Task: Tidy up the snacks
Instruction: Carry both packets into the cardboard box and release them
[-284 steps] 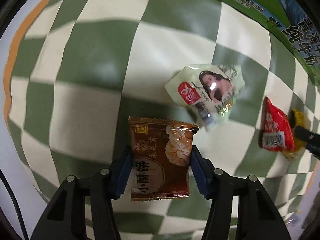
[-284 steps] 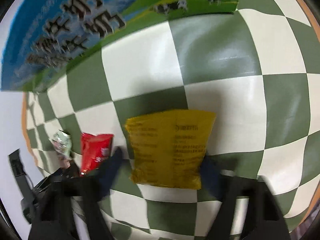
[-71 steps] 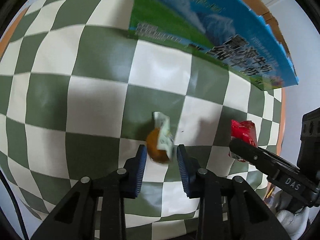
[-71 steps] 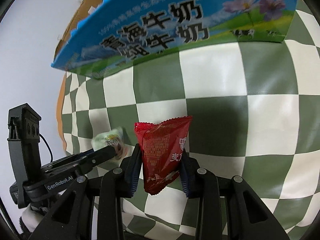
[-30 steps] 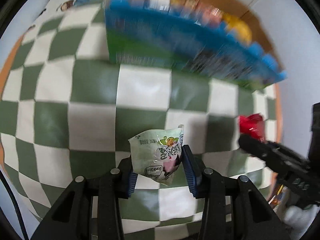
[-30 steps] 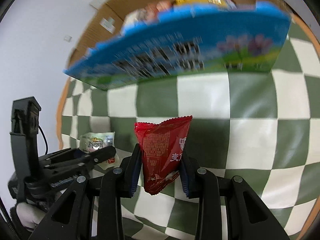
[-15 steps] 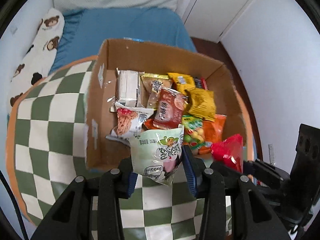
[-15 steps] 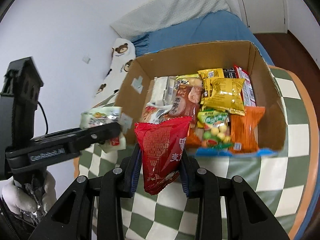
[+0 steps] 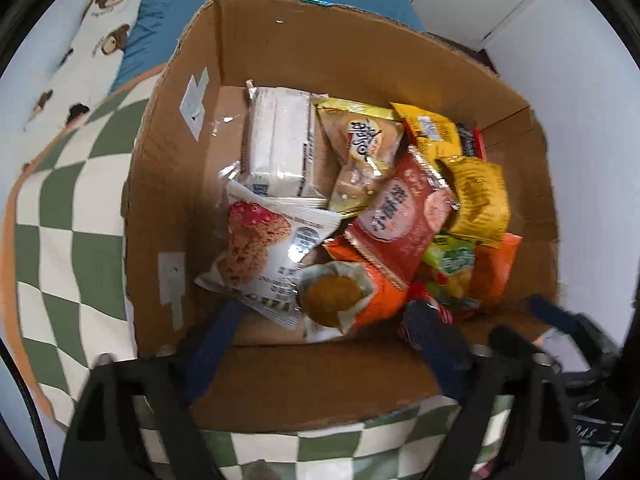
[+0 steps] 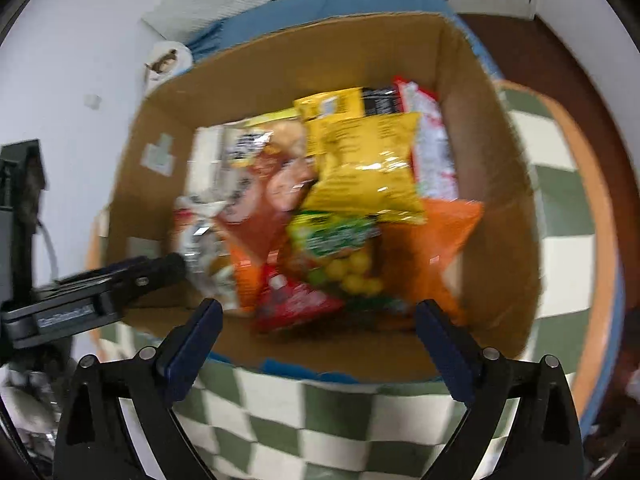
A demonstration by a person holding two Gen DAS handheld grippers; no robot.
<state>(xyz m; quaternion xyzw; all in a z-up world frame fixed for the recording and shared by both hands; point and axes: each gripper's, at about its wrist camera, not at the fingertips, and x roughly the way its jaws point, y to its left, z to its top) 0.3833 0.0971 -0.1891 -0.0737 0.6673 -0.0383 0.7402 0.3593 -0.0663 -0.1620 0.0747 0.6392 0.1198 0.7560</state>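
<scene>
Hanging wide open over a brimming snack box

Hovering above a corrugated cardboard box (image 9: pixel 176 184), brown and matte, with raw torn edges along the rim and pale tape patches on the inner wall. Both pairs of tongs spread wide, having just sprung open, nothing pinched between the dark blue ribbed pads. Left gripper (image 9: pixel 320 344) poised over the near wall, blurred at the tips; right gripper (image 10: pixel 320 336) likewise over the near edge, black plastic arms with small metal rivets.

Lying loose inside, close to the near wall: a pale green crinkled pouch (image 9: pixel 334 294) with a round brownish-orange lump showing through it, resting on the heap beside a glossy white cookie packet (image 9: pixel 260 256). Just right of that, a red foil packet (image 10: pixel 296 304), shiny and creased, sitting on the pile below a green-topped bag of round yellow sweets (image 10: pixel 340 248).

Heaped behind: a puffy yellow bag (image 10: pixel 364 164), a flat orange sachet (image 10: pixel 432 240), a reddish-brown packet (image 9: pixel 400 208), a blocky cream-coloured wrapped pack (image 9: pixel 278 144).

Spread under the box: a green-and-cream checked cloth (image 9: pixel 64 208), soft and flat, edged in orange.
</scene>
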